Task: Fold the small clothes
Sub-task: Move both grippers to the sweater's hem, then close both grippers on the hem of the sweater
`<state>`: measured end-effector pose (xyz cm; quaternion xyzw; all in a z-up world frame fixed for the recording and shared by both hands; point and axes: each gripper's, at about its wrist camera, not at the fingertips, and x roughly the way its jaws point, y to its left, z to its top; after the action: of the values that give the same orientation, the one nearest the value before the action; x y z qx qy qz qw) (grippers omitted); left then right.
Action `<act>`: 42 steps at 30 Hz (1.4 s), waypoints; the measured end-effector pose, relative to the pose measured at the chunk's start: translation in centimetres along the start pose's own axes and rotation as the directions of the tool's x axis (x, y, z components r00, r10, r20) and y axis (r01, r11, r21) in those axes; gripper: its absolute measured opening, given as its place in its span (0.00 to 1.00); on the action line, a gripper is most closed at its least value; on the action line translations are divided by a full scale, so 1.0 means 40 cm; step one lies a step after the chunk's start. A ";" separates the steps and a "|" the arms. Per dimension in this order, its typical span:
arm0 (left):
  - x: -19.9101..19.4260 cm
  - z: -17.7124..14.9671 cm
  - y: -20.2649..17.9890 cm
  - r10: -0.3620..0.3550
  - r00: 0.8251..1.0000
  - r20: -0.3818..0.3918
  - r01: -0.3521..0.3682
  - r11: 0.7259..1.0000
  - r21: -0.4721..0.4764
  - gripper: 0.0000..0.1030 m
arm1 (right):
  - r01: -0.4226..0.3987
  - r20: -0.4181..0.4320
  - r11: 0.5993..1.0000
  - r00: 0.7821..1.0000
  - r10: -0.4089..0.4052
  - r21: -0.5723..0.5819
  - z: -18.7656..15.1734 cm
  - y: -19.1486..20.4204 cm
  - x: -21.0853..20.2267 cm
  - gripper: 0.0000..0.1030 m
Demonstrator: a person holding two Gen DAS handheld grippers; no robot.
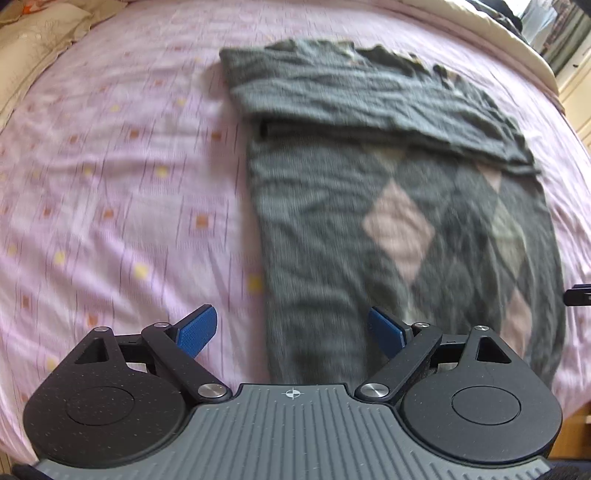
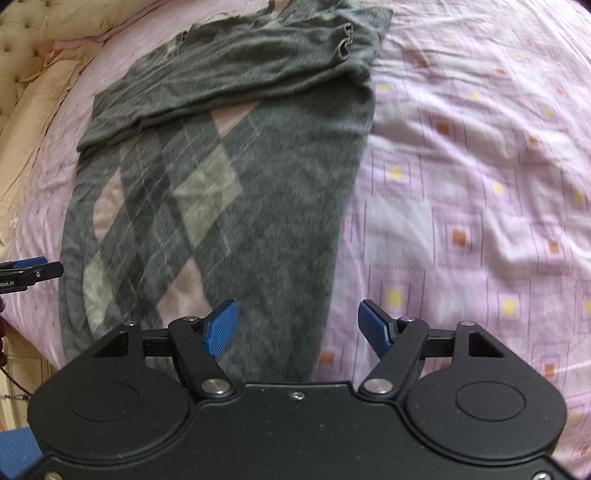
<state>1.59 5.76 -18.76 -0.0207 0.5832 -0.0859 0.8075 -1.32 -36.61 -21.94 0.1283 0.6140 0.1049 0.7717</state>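
Note:
A grey argyle sweater (image 1: 388, 206) with pink and light grey diamonds lies flat on the bed, its sleeves folded across the upper part. It also shows in the right wrist view (image 2: 229, 177). My left gripper (image 1: 291, 332) is open and empty, hovering above the sweater's lower left edge. My right gripper (image 2: 297, 326) is open and empty above the sweater's lower right edge. The left gripper's tip (image 2: 29, 271) shows at the left edge of the right wrist view. The right gripper's tip (image 1: 578, 295) shows at the right edge of the left wrist view.
A pink patterned bedsheet (image 1: 110, 184) covers the bed and also shows in the right wrist view (image 2: 480, 184). Beige pillows (image 1: 33, 33) lie at the far left. A tufted beige headboard (image 2: 14, 40) stands at the back left.

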 end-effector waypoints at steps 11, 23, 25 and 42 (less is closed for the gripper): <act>0.027 -0.127 -0.046 -0.017 0.995 -0.097 0.022 0.999 0.049 0.86 | 0.000 -0.095 0.999 0.995 -0.003 -0.040 -0.124 0.035 0.039 0.75; 0.051 -0.179 -0.071 -0.027 0.997 -0.071 0.042 0.974 0.224 0.99 | 0.059 -0.046 0.997 0.997 -0.062 -0.057 -0.173 0.090 0.079 1.00; 0.051 -0.187 -0.078 -0.013 0.998 -0.055 0.027 0.969 0.247 0.99 | 0.085 -0.046 0.994 0.995 -0.088 -0.074 -0.173 0.102 0.085 1.00; 0.058 -0.190 -0.092 0.069 0.998 0.002 -0.069 0.987 0.144 1.00 | 0.079 0.063 0.965 0.996 -0.065 -0.250 -0.251 0.114 0.068 1.00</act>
<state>-5.29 2.27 -22.87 0.0578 0.5770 -0.0999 0.8086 -10.53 -30.75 -25.12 0.0093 0.5787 0.1505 0.8015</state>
